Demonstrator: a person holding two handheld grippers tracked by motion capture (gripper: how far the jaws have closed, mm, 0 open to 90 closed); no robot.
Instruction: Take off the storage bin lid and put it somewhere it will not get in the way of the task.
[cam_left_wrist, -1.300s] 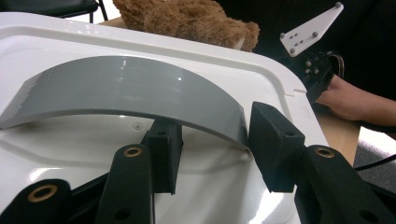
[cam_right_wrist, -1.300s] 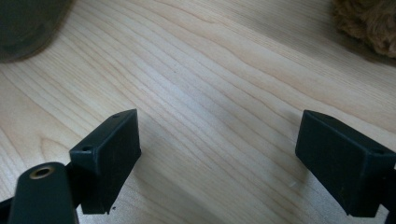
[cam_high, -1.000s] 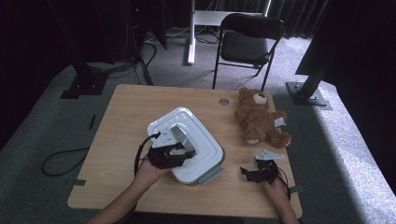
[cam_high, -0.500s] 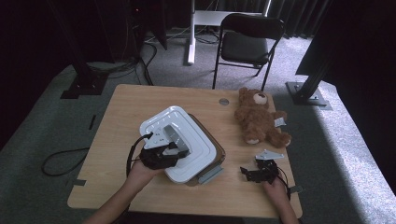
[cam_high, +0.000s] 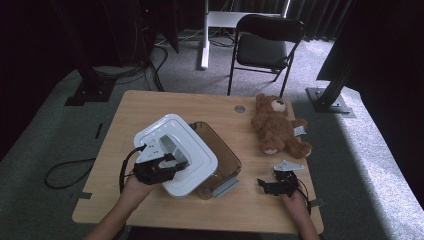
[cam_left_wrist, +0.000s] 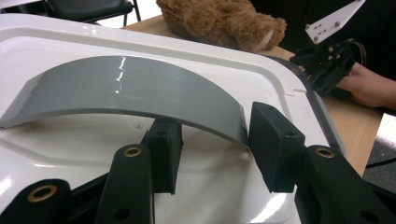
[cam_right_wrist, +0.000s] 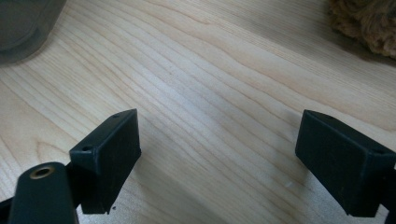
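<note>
Left tongs (cam_left_wrist: 210, 144) clamp the lid's grey handle (cam_left_wrist: 126, 91).

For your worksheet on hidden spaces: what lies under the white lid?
Under the lid, slid left, sits a brown see-through bin. Its right part shows, with a grey latch at the front. The lid covers the rest, so I cannot tell its contents.

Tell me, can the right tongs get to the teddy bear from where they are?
Probably yes. The right tongs stand open near the table's front edge, and bare wood lies between them and the teddy bear; nothing stands in the way.
</note>
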